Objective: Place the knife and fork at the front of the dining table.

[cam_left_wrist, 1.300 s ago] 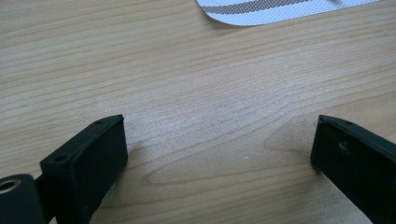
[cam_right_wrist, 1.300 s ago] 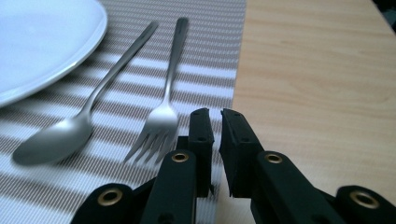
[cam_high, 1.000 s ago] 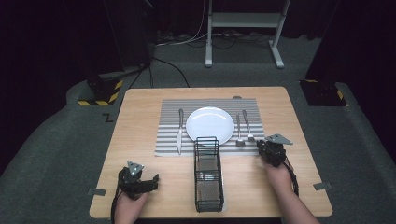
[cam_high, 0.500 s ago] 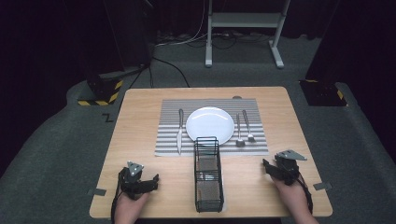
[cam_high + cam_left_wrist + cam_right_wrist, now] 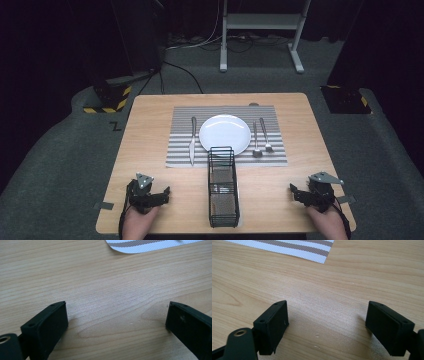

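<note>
- High view: I take the round white plate (image 5: 225, 134) as my landmark; it sits in the middle of a grey-and-white striped rectangular placemat (image 5: 225, 112) on the light wooden table (image 5: 150, 115).
- Left of the plate I see a silver table knife (image 5: 192, 140) lying lengthwise on the mat; right of the plate lie a silver spoon (image 5: 256, 140) and, just beyond it, a silver fork (image 5: 265, 134), side by side.
- Directly in front of the plate, on my side, stands a tall black wire cutlery basket (image 5: 222, 187); its far end overlaps the plate's near rim from this angle.
- My left gripper (image 5: 162, 192) rests at the table's near edge, well left of the basket, jaws spread with nothing between them.
- My right gripper (image 5: 295, 192) sits at the near edge, well right of the basket, likewise released and empty.
- Left gripper view: bare wood lies between the spread black jaws, with a corner of the striped mat at the top.
- Right gripper view: much the same, wood grain between parted jaws and a mat corner above.
</note>
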Demonstrator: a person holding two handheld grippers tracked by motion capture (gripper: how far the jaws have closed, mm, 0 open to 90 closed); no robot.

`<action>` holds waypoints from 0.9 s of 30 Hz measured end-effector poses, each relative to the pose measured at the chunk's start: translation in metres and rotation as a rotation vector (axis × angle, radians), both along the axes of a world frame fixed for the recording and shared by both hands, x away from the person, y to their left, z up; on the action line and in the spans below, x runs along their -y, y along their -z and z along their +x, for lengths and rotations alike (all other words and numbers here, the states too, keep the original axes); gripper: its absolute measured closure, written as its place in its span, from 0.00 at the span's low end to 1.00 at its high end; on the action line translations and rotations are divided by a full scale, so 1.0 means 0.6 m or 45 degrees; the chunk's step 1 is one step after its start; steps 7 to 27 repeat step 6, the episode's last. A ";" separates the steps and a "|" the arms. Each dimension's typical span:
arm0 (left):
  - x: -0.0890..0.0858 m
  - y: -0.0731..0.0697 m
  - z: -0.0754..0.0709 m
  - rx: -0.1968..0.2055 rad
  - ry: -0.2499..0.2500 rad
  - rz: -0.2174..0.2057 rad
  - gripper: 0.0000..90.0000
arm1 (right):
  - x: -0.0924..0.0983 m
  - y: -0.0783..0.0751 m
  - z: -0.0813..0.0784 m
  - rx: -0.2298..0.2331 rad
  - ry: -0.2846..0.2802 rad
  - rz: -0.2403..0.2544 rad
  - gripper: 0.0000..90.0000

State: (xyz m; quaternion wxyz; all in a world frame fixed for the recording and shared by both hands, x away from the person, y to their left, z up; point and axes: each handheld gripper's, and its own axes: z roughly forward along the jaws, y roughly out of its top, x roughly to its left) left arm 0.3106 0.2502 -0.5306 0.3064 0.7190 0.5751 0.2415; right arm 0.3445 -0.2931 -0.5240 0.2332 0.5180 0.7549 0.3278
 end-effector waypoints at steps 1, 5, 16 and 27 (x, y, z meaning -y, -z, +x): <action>0.000 0.000 0.000 0.000 0.000 0.001 0.05 | 0.000 0.000 0.000 0.000 -0.001 -0.001 0.20; 0.000 0.000 0.000 0.001 -0.002 0.002 0.05 | 0.000 0.000 0.000 0.002 -0.001 -0.004 0.20; 0.000 0.000 0.000 0.001 -0.002 0.002 0.05 | 0.000 0.000 -0.001 0.001 0.002 -0.003 0.19; 0.000 0.000 0.000 0.001 -0.002 0.002 0.05 | 0.000 0.000 -0.001 0.001 0.002 -0.003 0.19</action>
